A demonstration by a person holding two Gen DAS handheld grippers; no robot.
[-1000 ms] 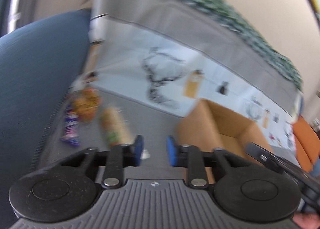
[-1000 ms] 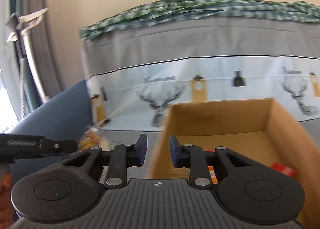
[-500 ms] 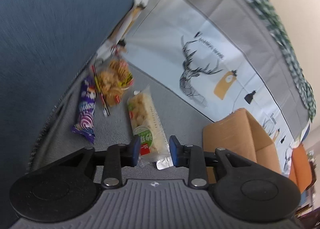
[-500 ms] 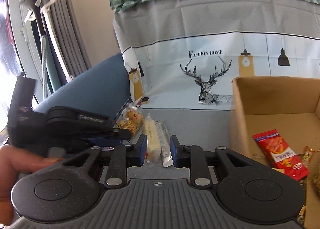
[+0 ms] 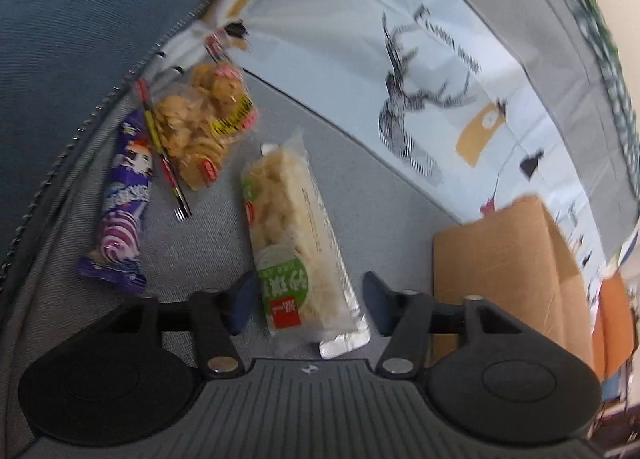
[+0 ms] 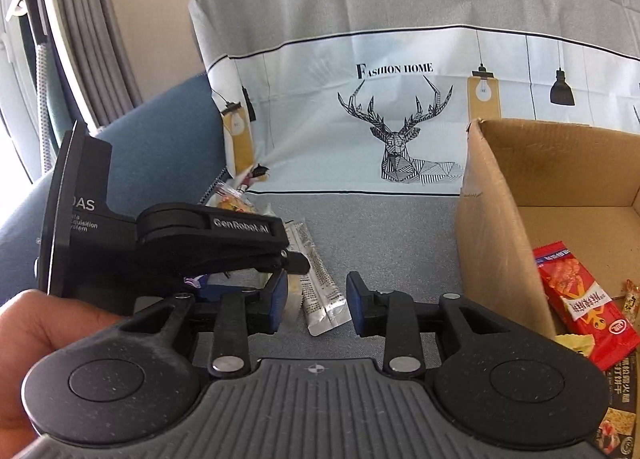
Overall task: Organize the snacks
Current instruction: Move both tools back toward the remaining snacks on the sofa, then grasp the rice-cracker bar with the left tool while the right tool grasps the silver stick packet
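In the left wrist view my left gripper (image 5: pixel 308 303) is open, its fingers on either side of the near end of a long clear pack of pale rice crackers (image 5: pixel 292 243) that lies on the grey sofa seat. A bag of small cookies (image 5: pixel 200 127) and a purple wafer pack (image 5: pixel 124 203) lie to its left. My right gripper (image 6: pixel 318 299) is open and empty above the seat; the cracker pack's foil end (image 6: pixel 320 291) shows between its fingers. The left gripper's body (image 6: pixel 180 243) is at the left of that view. The cardboard box (image 6: pixel 492 219) on the right holds a red snack pack (image 6: pixel 580 299).
A blue cushion (image 5: pixel 72 27) borders the seat on the left. A deer-print cloth (image 6: pixel 400 119) covers the sofa back. A thin red and yellow stick (image 5: pixel 160 147) lies between the cookies and the purple pack. More wrappers (image 6: pixel 616 411) lie in the box's near corner.
My left gripper swung down toward the seat, opened wider and now straddles the cracker pack's near end. My right gripper turned left, away from the box, and opened a little.
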